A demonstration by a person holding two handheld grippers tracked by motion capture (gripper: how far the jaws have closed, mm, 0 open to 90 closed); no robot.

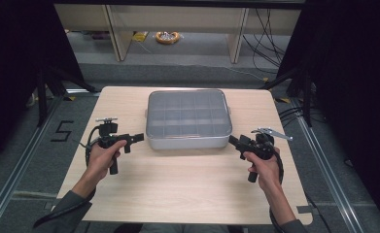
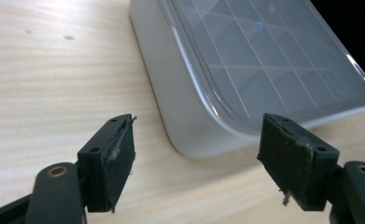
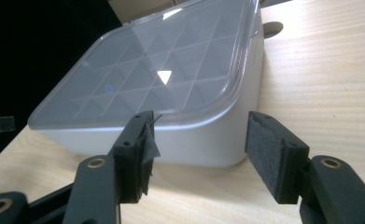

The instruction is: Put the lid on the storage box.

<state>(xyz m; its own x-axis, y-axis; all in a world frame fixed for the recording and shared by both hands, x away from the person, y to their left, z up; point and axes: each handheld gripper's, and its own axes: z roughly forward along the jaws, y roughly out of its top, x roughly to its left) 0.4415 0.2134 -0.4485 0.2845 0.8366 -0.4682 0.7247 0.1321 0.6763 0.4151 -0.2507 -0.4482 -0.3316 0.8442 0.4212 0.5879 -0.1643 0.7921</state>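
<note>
**Box flanked by two open grippers**

The lidded box [image 1: 187, 119] is set at the far middle of the table [image 1: 178, 194]. The left gripper [image 1: 138, 138] is held near its left front corner, the right gripper [image 1: 234, 141] near its right front corner. Both pairs of jaws are spread apart, with nothing clamped.

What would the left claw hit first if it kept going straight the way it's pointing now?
Most likely the near corner of the lidded grey box. The left claw is open and aimed at that corner, with bare table between them; the depth is hard to judge.
</note>
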